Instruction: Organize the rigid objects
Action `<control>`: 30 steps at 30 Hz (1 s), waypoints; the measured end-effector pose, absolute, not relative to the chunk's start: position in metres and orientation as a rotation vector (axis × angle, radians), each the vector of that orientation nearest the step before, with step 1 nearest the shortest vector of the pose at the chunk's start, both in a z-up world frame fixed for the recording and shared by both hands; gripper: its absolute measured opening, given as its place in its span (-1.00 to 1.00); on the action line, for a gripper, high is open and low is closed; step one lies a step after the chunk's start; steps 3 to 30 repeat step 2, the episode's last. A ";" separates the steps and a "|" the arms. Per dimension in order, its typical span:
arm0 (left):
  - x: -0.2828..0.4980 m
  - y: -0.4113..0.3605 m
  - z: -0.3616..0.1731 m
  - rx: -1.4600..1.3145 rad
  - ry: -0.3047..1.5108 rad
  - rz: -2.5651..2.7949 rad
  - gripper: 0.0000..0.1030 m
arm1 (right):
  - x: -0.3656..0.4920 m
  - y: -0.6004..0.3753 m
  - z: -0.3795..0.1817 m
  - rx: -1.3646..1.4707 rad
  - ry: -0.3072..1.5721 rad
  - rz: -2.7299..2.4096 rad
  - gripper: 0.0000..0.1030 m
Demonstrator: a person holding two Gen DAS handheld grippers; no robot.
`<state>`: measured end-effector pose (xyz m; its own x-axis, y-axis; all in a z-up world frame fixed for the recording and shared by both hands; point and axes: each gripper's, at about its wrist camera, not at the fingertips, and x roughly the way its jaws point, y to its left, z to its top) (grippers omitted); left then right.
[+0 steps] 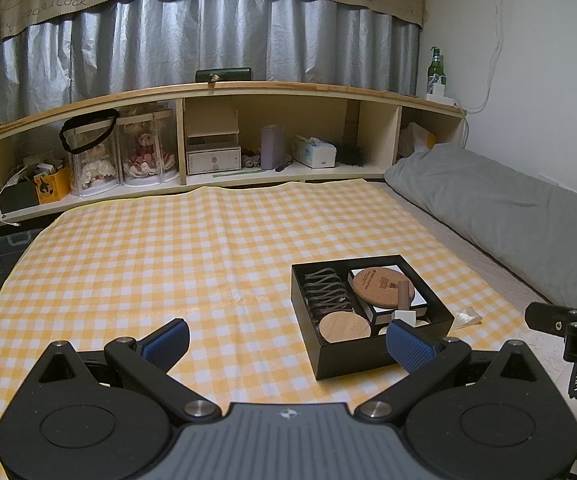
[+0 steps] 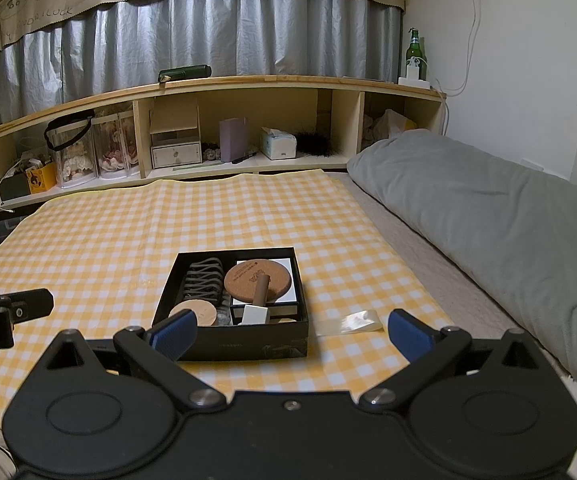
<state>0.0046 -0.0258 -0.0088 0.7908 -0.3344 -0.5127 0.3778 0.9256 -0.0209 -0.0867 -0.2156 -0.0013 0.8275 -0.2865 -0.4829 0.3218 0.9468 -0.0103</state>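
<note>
**Both tools empty, box already filled**

Left tool (image 1: pixel 286 344) hovers low over the checked cloth (image 1: pixel 148 264) with its blue pads spread wide and nothing between them; the right tool (image 2: pixel 292 332) is likewise spread and empty, just near of the black box (image 2: pixel 232 346).

That box sits on the cloth, right of centre and near. Inside are a dark wire rack (image 2: pixel 202 278) on the left, a cork coaster (image 2: pixel 254 276) lying on a white case (image 2: pixel 288 298), a brown-handled piece with a white base (image 2: pixel 258 302) leaning across the coaster, and a pale wooden disc (image 2: pixel 196 312) at the near left corner.

Everything looks light and stiff. The coaster and disc are thin and flat, so I would pinch them by the rim; cork may crumble under a hard squeeze. The handled piece offers its stem. The box is best taken by a wall.

A crumpled clear wrapper (image 2: pixel 348 322) lies just right of the box, plain in the right view. The left view shows more of the rack and disc.
</note>
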 end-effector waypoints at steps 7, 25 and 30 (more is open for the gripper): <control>0.005 -0.026 -0.008 0.087 0.535 -0.383 1.00 | -0.087 -0.216 -0.001 0.073 0.501 -0.323 1.00; 0.005 -0.026 -0.008 0.087 0.535 -0.383 1.00 | -0.087 -0.216 -0.001 0.073 0.501 -0.323 1.00; 0.005 -0.026 -0.008 0.087 0.535 -0.383 1.00 | -0.087 -0.216 -0.001 0.073 0.501 -0.323 1.00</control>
